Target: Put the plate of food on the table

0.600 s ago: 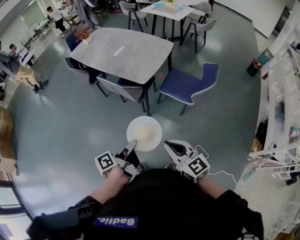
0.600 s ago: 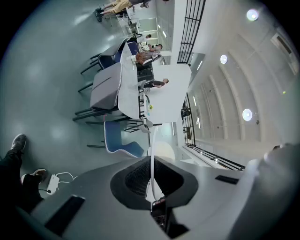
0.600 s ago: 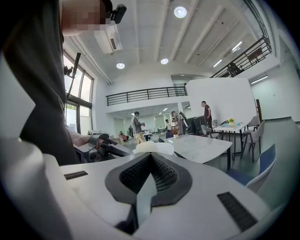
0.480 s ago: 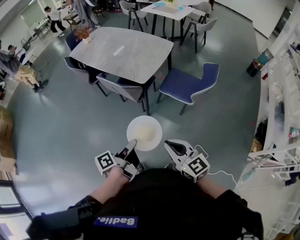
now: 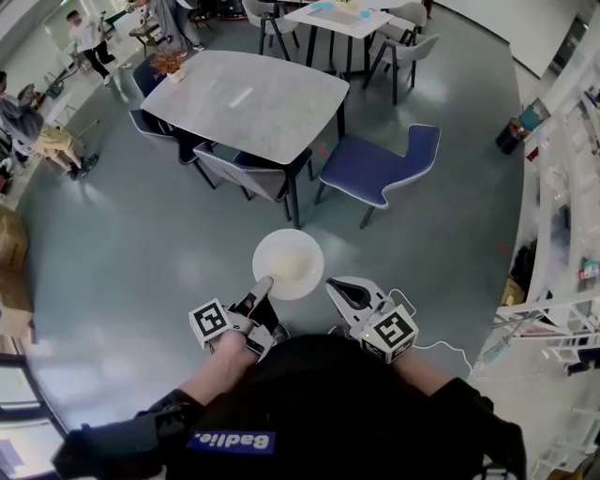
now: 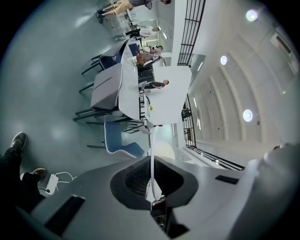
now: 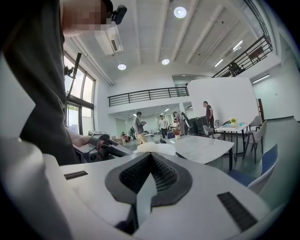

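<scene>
A white plate with a pale mound of food hangs above the floor in front of the person. My left gripper is shut on its near-left rim. In the left gripper view the plate shows edge-on, clamped between the jaws. My right gripper is shut with nothing in it, just right of the plate and apart from it. The right gripper view shows the plate past its closed jaws. The grey oval table stands ahead, beyond the plate.
Grey chairs and a blue chair ring the table's near side. A small plant stands on its far left end. A second table is behind it. People move at the far left. White shelves line the right.
People at the far left have walked on a little. Both grippers and the plate keep their places.
</scene>
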